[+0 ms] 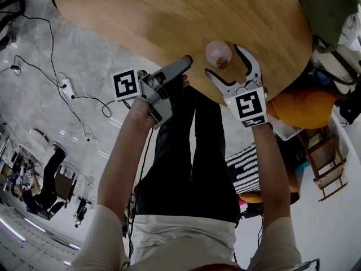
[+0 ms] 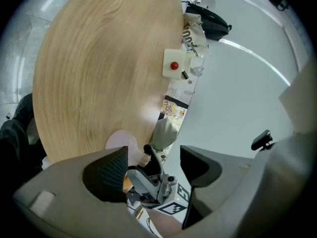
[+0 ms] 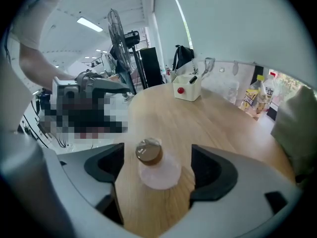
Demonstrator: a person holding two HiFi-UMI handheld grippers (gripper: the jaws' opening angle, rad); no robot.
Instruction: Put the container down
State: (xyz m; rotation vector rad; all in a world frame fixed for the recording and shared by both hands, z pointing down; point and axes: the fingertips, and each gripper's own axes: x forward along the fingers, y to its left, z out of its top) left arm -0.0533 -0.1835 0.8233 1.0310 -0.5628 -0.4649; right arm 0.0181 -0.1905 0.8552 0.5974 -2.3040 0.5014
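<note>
The table [image 1: 169, 16] takes up the far part of the scene, and the container [image 3: 157, 168] is stood upright on it, close to its near edge. The right gripper [image 1: 224, 62] is held over that edge with its 2 jaws spread wide. The container is seen between them, clear of both pads, so nothing is gripped. The left gripper [image 2: 151, 165] is held to the left, off the table, its jaws likewise apart and empty. The brown lid [image 3: 149, 151] is seen in place on the container.

The put-down is judged done, since the container is borne by the table alone. Only the withdrawal is judged to be left. The right gripper is to be drawn back with the jaws kept wide, so that the container is not brushed and tipped over the nearby edge.
</note>
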